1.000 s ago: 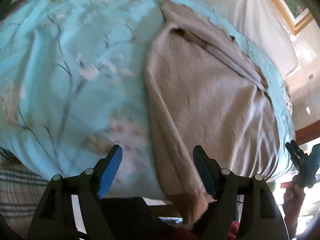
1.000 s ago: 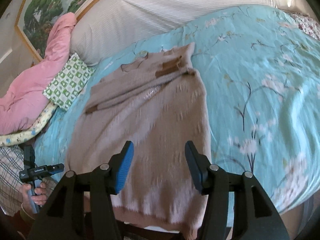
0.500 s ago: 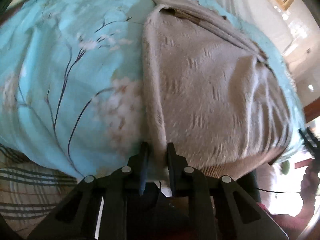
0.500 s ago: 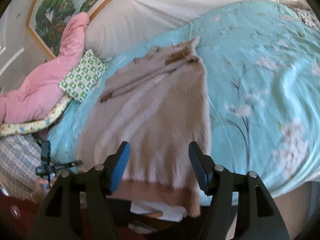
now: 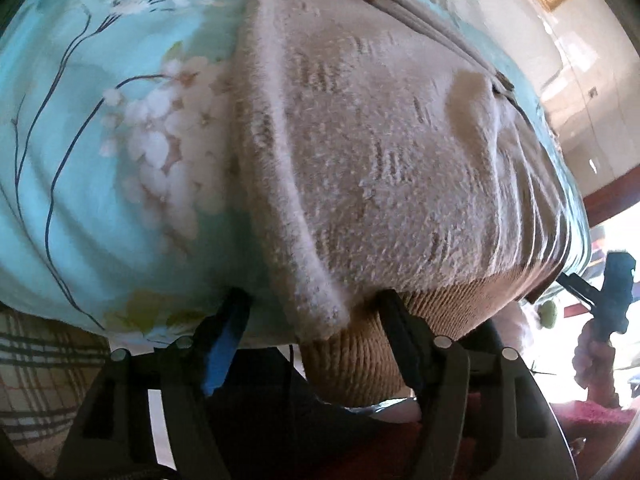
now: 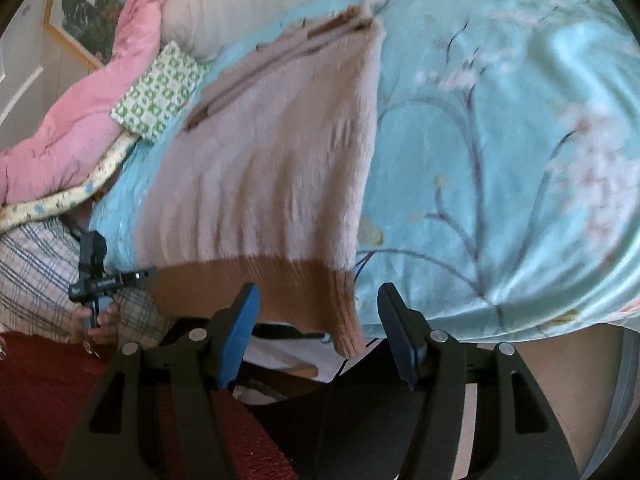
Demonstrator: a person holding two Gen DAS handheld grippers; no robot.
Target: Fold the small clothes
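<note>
One beige sweater (image 5: 392, 152) spread on the bed's turquoise floral cover (image 5: 100, 128), ribbed hem hanging over the near edge.

Two grippers, one at each hem corner. Left gripper (image 5: 314, 320) opening, jaws moderately wide, hem corner between them, pads not pressing. Right gripper (image 6: 318, 320) moderately wide, other hem corner (image 6: 344, 320) hanging in the gap, untouched. One pink quilt (image 6: 80, 120) and one green checked cushion (image 6: 158, 92) toward the far corner. Half a second earlier, left jaws nearly pinched on the hem; both now closer to the edge.
</note>
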